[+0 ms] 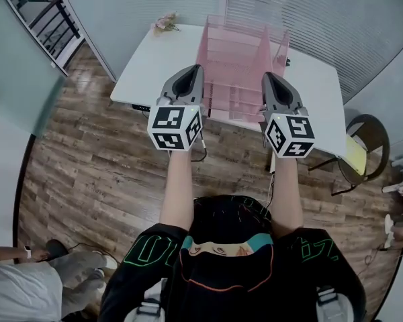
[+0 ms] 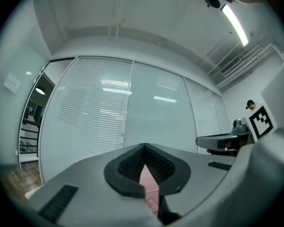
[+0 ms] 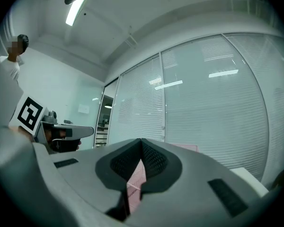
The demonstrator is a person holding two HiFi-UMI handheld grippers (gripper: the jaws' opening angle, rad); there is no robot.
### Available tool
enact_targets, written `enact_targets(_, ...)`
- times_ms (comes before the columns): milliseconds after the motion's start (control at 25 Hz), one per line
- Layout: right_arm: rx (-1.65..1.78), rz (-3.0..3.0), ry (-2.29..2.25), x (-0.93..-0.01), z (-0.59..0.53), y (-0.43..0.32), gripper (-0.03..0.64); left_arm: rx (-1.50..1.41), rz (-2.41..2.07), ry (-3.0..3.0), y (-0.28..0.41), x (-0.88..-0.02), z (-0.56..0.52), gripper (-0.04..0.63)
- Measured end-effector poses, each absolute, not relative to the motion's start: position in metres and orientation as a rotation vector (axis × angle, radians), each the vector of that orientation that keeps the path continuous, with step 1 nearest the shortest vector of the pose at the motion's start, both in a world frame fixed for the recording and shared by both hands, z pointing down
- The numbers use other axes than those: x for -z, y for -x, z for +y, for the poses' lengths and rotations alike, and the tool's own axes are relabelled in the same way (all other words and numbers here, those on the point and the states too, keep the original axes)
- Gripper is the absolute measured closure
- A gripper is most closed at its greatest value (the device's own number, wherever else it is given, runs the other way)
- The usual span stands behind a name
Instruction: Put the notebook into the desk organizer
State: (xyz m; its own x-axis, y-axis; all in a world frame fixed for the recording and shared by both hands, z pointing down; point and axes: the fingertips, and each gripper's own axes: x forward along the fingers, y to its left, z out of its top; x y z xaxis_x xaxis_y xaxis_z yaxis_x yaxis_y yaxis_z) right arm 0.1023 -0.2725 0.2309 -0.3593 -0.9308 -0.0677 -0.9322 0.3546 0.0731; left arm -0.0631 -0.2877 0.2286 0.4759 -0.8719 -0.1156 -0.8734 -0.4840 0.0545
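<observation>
Organizer [image 1: 234,52], pink, on the table [image 1: 144,69] is partly hidden behind the left gripper [image 1: 195,68] and right gripper [image 1: 268,76], both clenched tight and empty.

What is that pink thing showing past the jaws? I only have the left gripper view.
Observer: A pink desk organizer, standing on a white table in front of the person.
Operator: Is the right gripper carrying anything?
Observer: No. The right gripper has its jaws together with nothing between them.
Operator: Can you see the notebook on the table?
Observer: I can't spot one on the parts that show, only a small bunch of flowers at the table's far left corner.
</observation>
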Motion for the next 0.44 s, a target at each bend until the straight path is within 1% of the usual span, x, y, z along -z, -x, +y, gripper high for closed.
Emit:
enact_targets(160, -0.207, 2.594, 1.79, -0.228, -0.271, -0.106, 0.614, -0.245, 1.609, 2.672, 0.061, -0.228, -0.291, 0.598)
enact_targets(440, -0.194, 2.606, 1.795, -0.23, -0.28, -0.114, 0.614, -0.246, 1.562, 2.695, 0.04, -0.231, -0.298, 0.598)
